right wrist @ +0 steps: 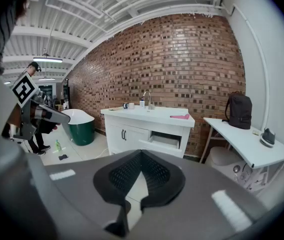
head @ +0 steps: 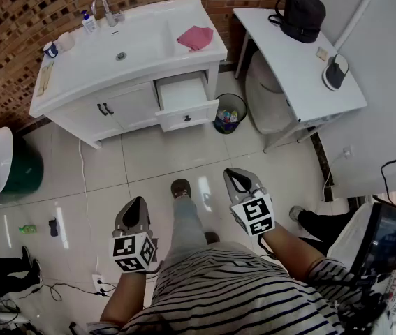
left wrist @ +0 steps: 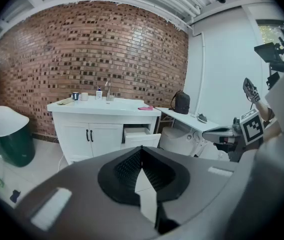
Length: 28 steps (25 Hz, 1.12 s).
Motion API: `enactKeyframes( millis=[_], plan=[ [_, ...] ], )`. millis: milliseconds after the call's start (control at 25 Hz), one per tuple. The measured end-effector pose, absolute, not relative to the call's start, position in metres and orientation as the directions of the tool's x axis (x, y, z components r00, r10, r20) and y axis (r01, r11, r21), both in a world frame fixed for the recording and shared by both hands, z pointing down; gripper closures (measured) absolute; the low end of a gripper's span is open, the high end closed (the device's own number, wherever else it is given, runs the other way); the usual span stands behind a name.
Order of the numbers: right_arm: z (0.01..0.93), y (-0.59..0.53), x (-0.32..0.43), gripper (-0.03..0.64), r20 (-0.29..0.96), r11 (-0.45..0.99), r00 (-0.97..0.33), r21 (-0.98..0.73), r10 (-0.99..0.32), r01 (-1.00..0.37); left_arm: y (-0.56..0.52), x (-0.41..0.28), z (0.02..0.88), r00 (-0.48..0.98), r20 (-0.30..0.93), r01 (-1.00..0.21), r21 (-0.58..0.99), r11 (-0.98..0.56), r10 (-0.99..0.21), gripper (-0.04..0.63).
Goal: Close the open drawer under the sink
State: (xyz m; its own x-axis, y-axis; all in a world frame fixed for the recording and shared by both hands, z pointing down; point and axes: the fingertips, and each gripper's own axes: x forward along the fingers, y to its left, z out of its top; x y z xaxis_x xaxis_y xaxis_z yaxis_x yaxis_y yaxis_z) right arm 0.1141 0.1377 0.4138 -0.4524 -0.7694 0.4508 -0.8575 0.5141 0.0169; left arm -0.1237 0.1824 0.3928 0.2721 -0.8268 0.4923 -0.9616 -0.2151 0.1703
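Note:
A white sink cabinet (head: 89,75) stands against the brick wall. Its right-hand drawer (head: 185,103) is pulled out and looks empty inside. The open drawer also shows in the left gripper view (left wrist: 140,136) and in the right gripper view (right wrist: 166,141). My left gripper (head: 137,202) and right gripper (head: 235,174) hang over the tiled floor, well short of the cabinet. The jaws of each meet at the tips with nothing between them, as seen on the left gripper (left wrist: 142,148) and the right gripper (right wrist: 142,152).
A pink cloth (head: 195,37) lies on the counter. A waste bin (head: 229,112) stands right of the drawer, beside a white table (head: 302,75) with a black backpack (head: 301,12). A green tub (head: 17,172) is at left. A cable (head: 82,180) runs over the floor. Another person (head: 393,243) stands at right.

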Motion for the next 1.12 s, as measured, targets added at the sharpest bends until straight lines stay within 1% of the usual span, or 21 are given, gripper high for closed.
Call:
enactKeyframes(
  millis=[200, 480, 600, 720, 840, 960, 1120],
  plan=[
    [0.454, 0.032, 0.103, 0.617, 0.457, 0.466, -0.403, 0.030, -0.793, -0.884, 0.096, -0.130, 0.425, 0.316, 0.514, -0.948, 0.194, -0.250, -0.798, 0.578],
    [0.555, -0.112, 0.089, 0.617, 0.594, 0.355, -0.274, 0.021, -0.757, -0.935, -0.052, -0.130, 0.464, 0.425, 0.500, -0.905, 0.260, -0.338, -0.754, 0.578],
    [0.598, -0.143, 0.087, 0.617, 0.653, 0.317, -0.228, 0.020, -0.722, -0.948, -0.092, -0.129, 0.483, 0.449, 0.511, -0.893, 0.279, -0.353, -0.733, 0.578],
    [0.631, -0.170, 0.083, 0.617, 0.688, 0.314, -0.205, 0.035, -0.696, -0.949, -0.120, -0.128, 0.500, 0.456, 0.521, -0.889, 0.299, -0.346, -0.722, 0.578],
    [0.649, -0.188, 0.080, 0.617, 0.686, 0.330, -0.204, 0.056, -0.698, -0.942, -0.136, -0.125, 0.522, 0.468, 0.527, -0.883, 0.308, -0.354, -0.710, 0.578],
    [0.659, -0.194, 0.078, 0.617, 0.676, 0.328, -0.217, 0.039, -0.705, -0.944, -0.143, -0.126, 0.542, 0.453, 0.543, -0.890, 0.313, -0.331, -0.707, 0.578],
    [0.665, -0.201, 0.081, 0.617, 0.658, 0.329, -0.233, 0.024, -0.716, -0.944, -0.153, -0.118, 0.548, 0.447, 0.537, -0.893, 0.311, -0.325, -0.715, 0.578]
  ],
)
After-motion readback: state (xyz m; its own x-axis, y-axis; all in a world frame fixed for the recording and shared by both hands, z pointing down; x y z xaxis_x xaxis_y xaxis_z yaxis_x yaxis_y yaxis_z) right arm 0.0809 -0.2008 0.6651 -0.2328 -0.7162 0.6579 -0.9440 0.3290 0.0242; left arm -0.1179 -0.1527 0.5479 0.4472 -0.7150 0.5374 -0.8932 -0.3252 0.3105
